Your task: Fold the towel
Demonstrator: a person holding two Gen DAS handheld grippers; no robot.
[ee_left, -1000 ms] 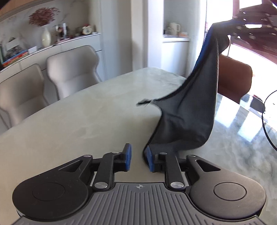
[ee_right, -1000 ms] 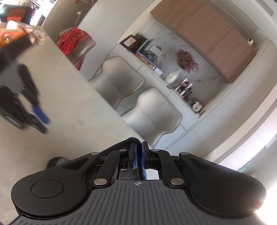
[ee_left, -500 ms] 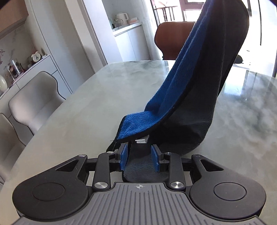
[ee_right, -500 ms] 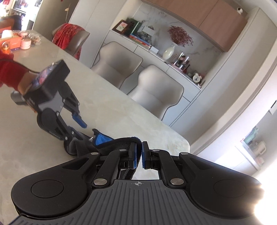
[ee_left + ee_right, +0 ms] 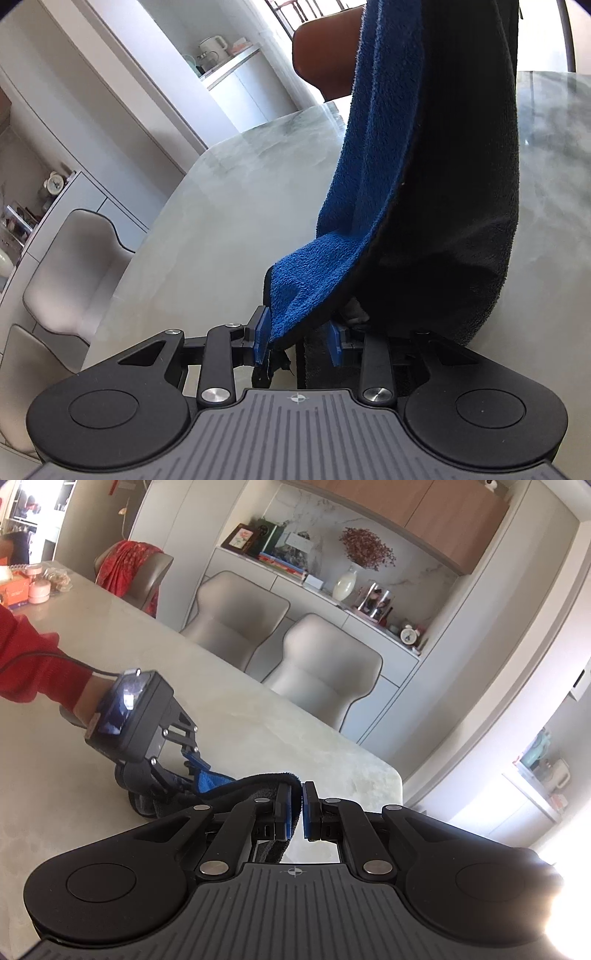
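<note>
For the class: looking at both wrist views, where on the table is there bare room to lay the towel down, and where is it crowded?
The table is bare between the left gripper and the two pale chairs, and out to its rounded corner. In the left wrist view it is also bare left of the hanging towel. Boxes and jars crowd the far end.

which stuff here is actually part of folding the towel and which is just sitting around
In the job: towel, left gripper, right gripper, table.

Just lying about: two grey chairs, white vase, small clock, kettle, pink jar.
</note>
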